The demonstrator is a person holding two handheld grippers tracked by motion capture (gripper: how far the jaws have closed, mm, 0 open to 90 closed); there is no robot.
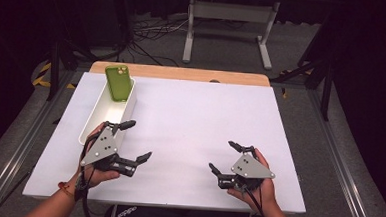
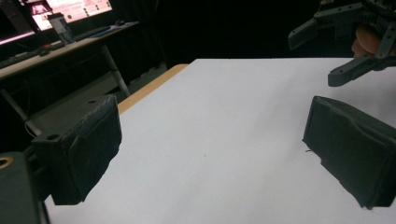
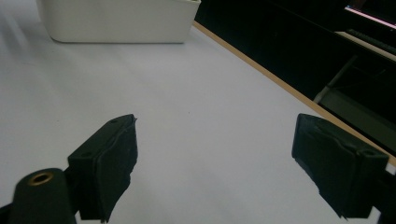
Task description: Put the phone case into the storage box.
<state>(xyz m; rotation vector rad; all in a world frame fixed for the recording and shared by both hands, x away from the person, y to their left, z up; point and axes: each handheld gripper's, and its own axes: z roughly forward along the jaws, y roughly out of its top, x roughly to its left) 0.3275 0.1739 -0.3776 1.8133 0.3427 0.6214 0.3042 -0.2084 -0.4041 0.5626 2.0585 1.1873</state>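
Observation:
A green phone (image 1: 118, 81) lies tilted on the far end of a long white bin (image 1: 91, 122) at the table's left side. My left gripper (image 1: 139, 139) hovers just right of the bin's near end, open, with nothing between its jaws. In the left gripper view its pads (image 2: 81, 149) stand wide apart over bare white table, and the right gripper (image 2: 338, 51) shows far off at the top right. My right gripper (image 1: 222, 155) is open over the near right of the table, empty. In the right gripper view the bin (image 3: 116, 18) stands ahead of its spread jaws.
The white table top (image 1: 195, 118) has a wooden strip (image 1: 183, 73) along its far edge. Beyond it are a metal stand (image 1: 230, 25) and cables on the floor. A desk with lit monitors (image 2: 70, 9) stands off to the side.

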